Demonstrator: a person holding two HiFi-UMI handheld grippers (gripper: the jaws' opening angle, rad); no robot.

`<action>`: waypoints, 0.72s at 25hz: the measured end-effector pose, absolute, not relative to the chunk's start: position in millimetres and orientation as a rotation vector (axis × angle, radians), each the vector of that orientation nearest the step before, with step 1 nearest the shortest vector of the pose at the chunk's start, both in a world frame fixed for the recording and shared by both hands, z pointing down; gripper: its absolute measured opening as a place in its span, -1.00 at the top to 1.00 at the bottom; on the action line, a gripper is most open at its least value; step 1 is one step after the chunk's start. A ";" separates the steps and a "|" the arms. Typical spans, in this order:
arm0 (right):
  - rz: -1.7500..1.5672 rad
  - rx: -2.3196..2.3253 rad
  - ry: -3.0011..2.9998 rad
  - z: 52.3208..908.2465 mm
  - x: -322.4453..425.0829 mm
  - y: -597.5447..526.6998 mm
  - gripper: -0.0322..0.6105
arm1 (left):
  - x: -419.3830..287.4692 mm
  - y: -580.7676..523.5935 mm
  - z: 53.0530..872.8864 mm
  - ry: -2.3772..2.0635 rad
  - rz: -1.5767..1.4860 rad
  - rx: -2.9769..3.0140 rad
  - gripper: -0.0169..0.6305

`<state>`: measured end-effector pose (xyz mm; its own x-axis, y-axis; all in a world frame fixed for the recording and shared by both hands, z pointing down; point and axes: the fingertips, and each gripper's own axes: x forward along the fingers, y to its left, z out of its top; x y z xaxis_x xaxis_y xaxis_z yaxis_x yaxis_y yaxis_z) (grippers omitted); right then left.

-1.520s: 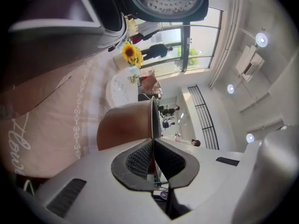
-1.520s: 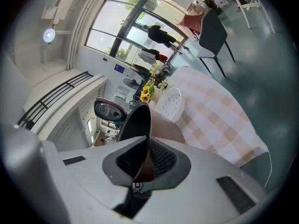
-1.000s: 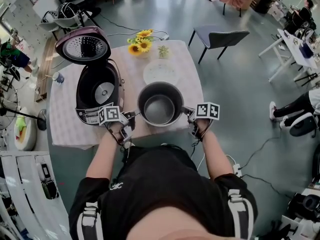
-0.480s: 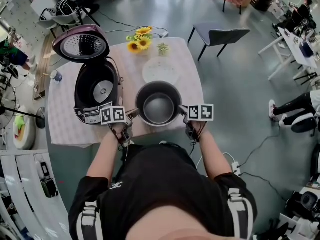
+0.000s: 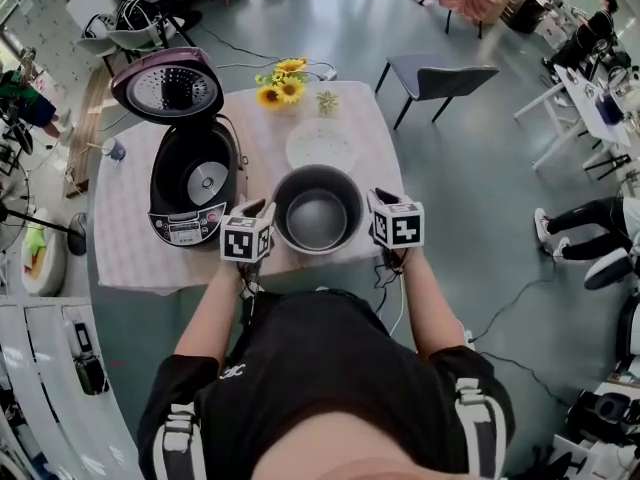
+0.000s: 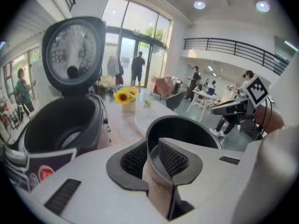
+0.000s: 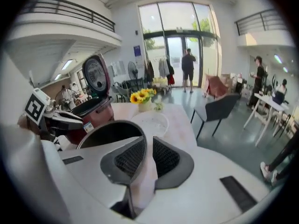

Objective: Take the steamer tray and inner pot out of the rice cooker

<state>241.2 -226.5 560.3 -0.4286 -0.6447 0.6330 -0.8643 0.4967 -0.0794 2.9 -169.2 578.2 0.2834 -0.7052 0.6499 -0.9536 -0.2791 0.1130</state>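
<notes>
Marker cubes on both tools show a different face than a second ago. The left gripper (image 6: 152, 144) and the right gripper (image 7: 148, 141) have rolled and risen beside the pot, and their jaws have just been opening. The dark grey metal inner pot (image 5: 318, 218) has not shifted. It stands upright on the pale cloth-covered table (image 5: 130, 253), at the middle of the near edge, as before.

The left gripper is released, its jaws a little apart. The pot's thin rim on that side runs into the gap between the pads, which do not press on it. The right gripper is released too. The rim passes just beside its left pad, and only cloth shows through its gap. The pot sits between the two grippers, one at each flank.

The purple rice cooker (image 5: 190, 183) stands by the table's left edge with its round lid (image 5: 165, 88) raised. The white round steamer tray (image 5: 322, 143) lies just behind the pot, toward the far edge, where yellow sunflowers (image 5: 280, 83) stand.
</notes>
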 end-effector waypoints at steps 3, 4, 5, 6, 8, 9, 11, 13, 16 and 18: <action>0.255 1.327 -2.401 508.3 220.0 -238.1 0.72 | 1.0 -184.3 524.9 -1.599 0.559 2.229 0.73; 0.177 1.364 -2.463 490.6 213.5 -240.3 0.72 | 0.6 -188.9 502.7 -1.649 0.496 2.284 0.73; 0.106 1.402 -2.518 472.6 208.2 -241.2 0.72 | 0.5 -192.5 479.1 -1.703 0.426 2.335 0.73; 0.039 1.439 -2.568 454.6 203.3 -240.9 0.72 | 0.4 -194.8 455.7 -1.759 0.357 2.378 0.73; -0.075 1.506 -2.657 419.6 193.7 -237.8 0.72 | -1.8 -196.1 414.5 -1.863 0.246 2.441 0.73; -0.121 1.537 -2.698 403.1 188.8 -236.2 0.72 | -4.3 -196.0 397.5 -1.909 0.205 2.459 0.73; -0.186 1.594 -2.761 374.2 179.7 -234.7 0.72 | -10.8 -195.1 370.5 -1.981 0.138 2.477 0.73; -0.223 1.644 -2.793 351.5 173.3 -234.9 0.74 | -17.4 -193.7 351.8 -2.022 0.092 2.482 0.73; -0.268 1.717 -2.813 324.5 169.2 -233.8 0.87 | -28.2 -193.0 335.5 -2.013 0.060 2.481 0.74; -0.303 1.723 -2.820 313.3 165.6 -230.9 0.89 | -39.0 -193.8 330.0 -2.000 0.047 2.471 0.89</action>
<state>165.6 -230.9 313.3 -0.4492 -0.8596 -0.2437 -0.8917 0.4483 0.0625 -39.0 -193.8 330.0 0.2086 -0.9780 -0.0005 -0.9769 -0.2083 -0.0476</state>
